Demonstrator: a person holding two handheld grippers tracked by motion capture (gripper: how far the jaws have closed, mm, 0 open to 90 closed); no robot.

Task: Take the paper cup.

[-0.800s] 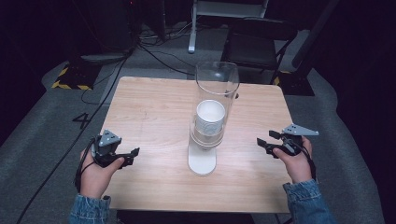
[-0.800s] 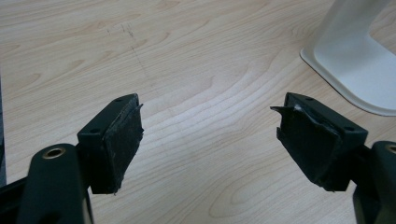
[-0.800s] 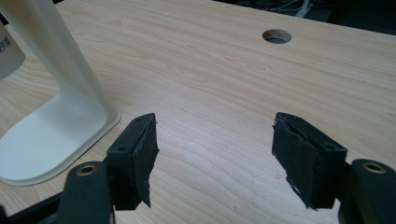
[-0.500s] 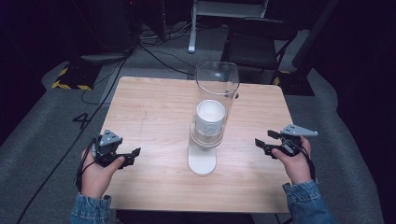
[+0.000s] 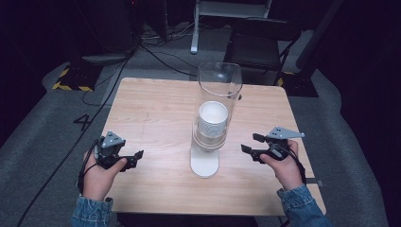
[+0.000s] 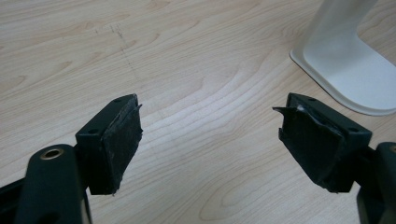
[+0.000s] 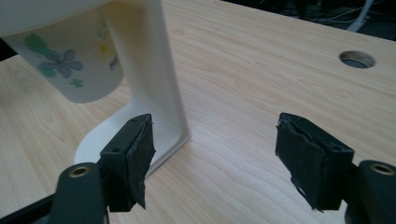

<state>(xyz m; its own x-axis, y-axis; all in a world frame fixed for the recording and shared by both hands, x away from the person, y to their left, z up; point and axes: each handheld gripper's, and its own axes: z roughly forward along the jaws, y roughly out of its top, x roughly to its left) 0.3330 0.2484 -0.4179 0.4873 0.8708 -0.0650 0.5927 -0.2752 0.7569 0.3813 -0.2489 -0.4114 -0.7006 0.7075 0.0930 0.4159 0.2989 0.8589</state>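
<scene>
A cup dispenser stands mid-table: a clear tube [image 5: 220,82] on a white stand [image 5: 204,163], with a white paper cup [image 5: 213,116] inside. In the right gripper view the cup's flower-printed bottom [image 7: 70,65] hangs below the holder, beside the stand's upright [image 7: 149,70]. My left gripper [image 5: 136,156] is held low over the table left of the stand, open and empty [image 6: 210,140]. My right gripper [image 5: 251,144] hovers to the right of the stand, open and empty [image 7: 215,158], with its jaws pointing toward the stand.
The wooden table [image 5: 156,109] has a round cable hole [image 7: 357,59] near its far right. A dark chair [image 5: 260,42] and cables on the floor [image 5: 156,47] lie beyond the far edge. Grey carpet surrounds the table.
My right gripper has edged slightly left toward the stand. The left gripper has stayed in place.
</scene>
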